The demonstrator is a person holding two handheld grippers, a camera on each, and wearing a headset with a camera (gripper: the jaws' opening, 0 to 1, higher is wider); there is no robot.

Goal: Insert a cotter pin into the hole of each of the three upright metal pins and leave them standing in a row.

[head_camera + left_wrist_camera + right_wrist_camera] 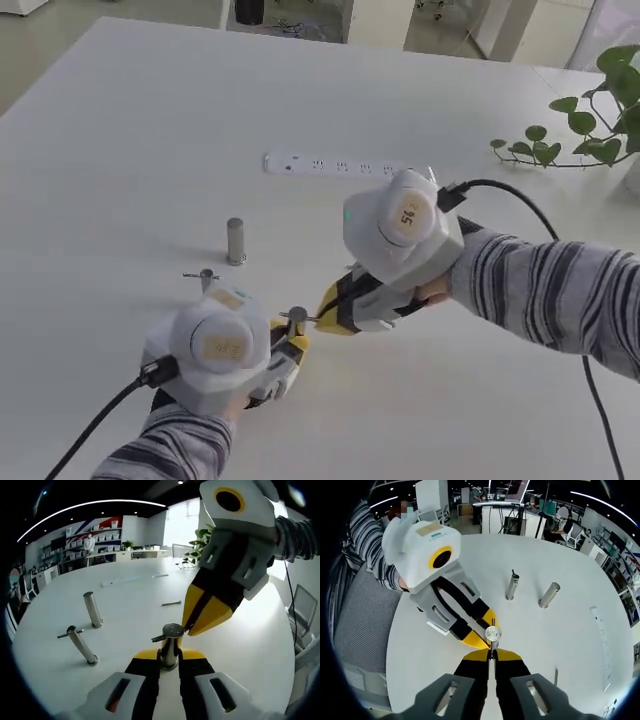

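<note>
My left gripper (170,656) is shut on the base of an upright metal pin (170,642) near the table's front. A cotter pin (157,638) pokes out of the hole near its top. My right gripper (491,655) is shut on that cotter pin's other end, right against the metal pin (493,633). In the head view the left gripper (291,340) and right gripper (328,306) meet tip to tip at this pin (297,318). A second metal pin (206,279) has a cotter pin through it. A third, bare pin (236,242) stands behind it.
A loose cotter pin (171,603) lies on the white table beyond the grippers. A white power strip (330,165) lies further back, and a trailing plant (590,120) sits at the far right. Both grippers trail black cables.
</note>
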